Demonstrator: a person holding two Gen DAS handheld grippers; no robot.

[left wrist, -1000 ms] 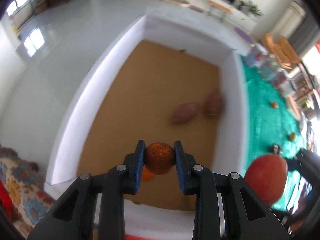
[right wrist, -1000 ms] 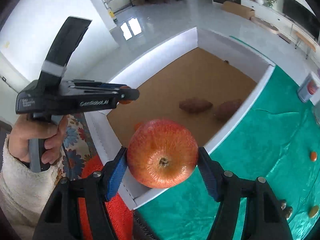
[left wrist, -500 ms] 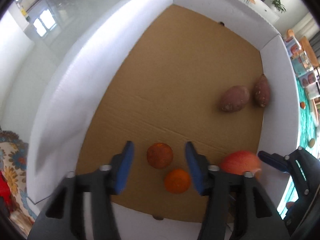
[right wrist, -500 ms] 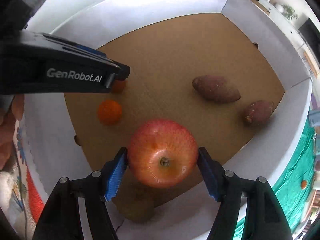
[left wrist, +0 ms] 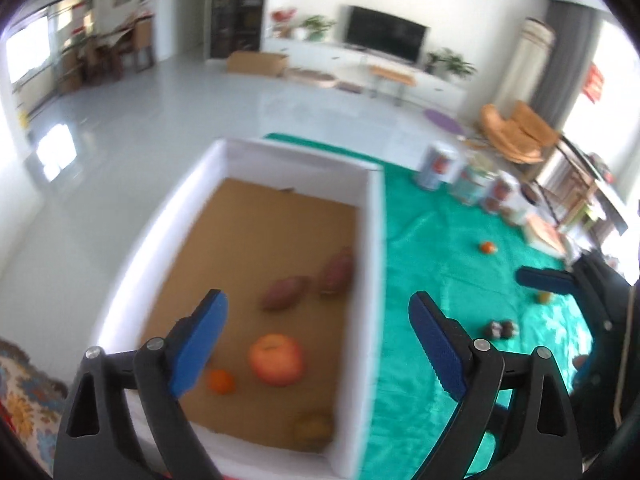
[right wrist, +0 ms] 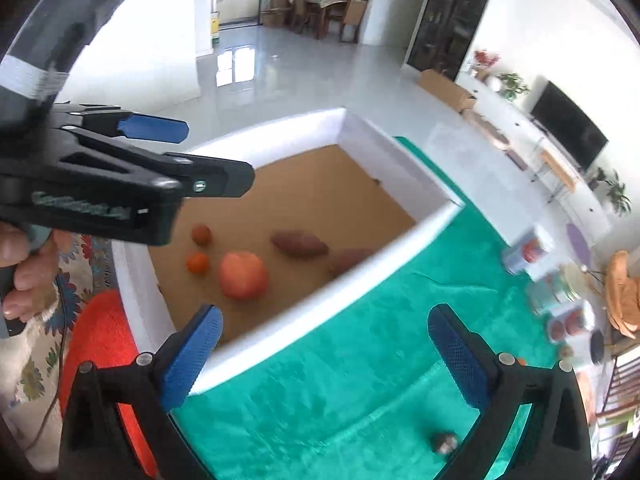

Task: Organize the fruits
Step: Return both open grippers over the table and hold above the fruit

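Both the left claw (left wrist: 316, 344) and right claw (right wrist: 324, 356) are opening wide and empty, the apple (right wrist: 243, 275) and oranges (right wrist: 197, 263) lying in the box (right wrist: 400, 240), while small fruits (left wrist: 488, 247) at two o'clock on the green tabletop (left wrist: 440, 260) seem left.

A bright living room with a glossy pale tiled floor (left wrist: 132, 128), white walls, a dark television (left wrist: 385, 34) above a low white cabinet (left wrist: 332, 52), potted plants (left wrist: 450, 65), and a dining table with chairs (right wrist: 316, 8) by the windows.
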